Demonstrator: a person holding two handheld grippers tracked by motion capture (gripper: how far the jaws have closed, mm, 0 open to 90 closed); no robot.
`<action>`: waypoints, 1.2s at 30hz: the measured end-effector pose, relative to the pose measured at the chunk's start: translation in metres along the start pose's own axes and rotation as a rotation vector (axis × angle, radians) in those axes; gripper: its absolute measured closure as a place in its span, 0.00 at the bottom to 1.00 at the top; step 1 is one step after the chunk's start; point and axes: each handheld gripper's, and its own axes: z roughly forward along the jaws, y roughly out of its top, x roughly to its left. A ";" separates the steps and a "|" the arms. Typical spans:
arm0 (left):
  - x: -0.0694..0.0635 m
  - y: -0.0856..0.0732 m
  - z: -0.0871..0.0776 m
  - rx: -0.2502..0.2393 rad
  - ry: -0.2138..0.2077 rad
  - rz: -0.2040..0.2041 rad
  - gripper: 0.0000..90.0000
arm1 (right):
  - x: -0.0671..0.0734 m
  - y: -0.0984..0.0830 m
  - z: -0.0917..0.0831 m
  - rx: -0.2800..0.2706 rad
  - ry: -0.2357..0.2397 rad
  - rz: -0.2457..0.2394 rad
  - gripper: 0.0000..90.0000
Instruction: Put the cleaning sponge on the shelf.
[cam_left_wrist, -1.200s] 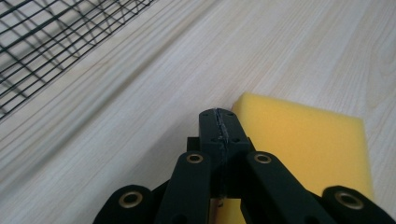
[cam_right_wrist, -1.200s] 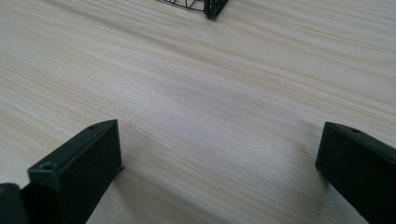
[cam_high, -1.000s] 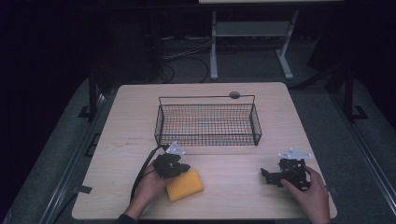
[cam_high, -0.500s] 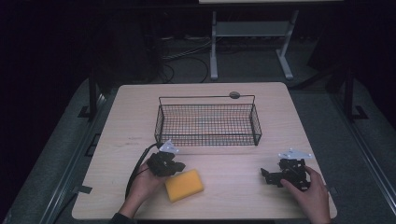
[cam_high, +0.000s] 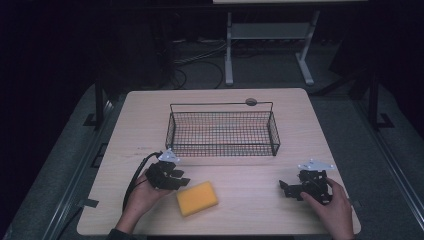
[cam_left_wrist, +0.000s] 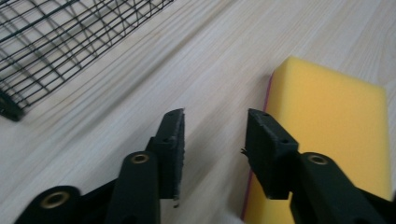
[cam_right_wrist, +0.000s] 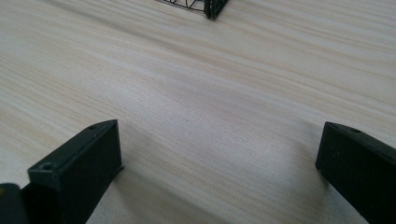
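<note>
Dark room all around, and the pale wooden tabletop (cam_high: 150, 130) carries a black wire basket (cam_high: 222, 129) standing empty toward its far edge, so nothing looks delivered yet. Nearer the front edge, left of centre, lies the yellow sponge (cam_high: 197, 198), ungripped, flat on the wood. Just beside its left end hovers the left gripper (cam_high: 176, 176), jaws partly open with nothing between them, while the right gripper (cam_high: 291, 189) rests near the front right corner, jaws spread wide and empty.
</note>
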 end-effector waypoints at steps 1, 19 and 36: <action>0.001 -0.001 -0.003 -0.001 -0.008 -0.005 0.56 | 0.000 0.000 0.000 0.000 0.000 0.000 0.00; -0.020 0.003 -0.013 0.063 -0.031 0.069 0.04 | 0.000 0.000 0.000 0.000 0.000 0.000 0.00; -0.050 0.012 0.000 0.139 -0.058 0.166 0.00 | 0.000 0.000 0.000 0.000 0.000 -0.001 0.00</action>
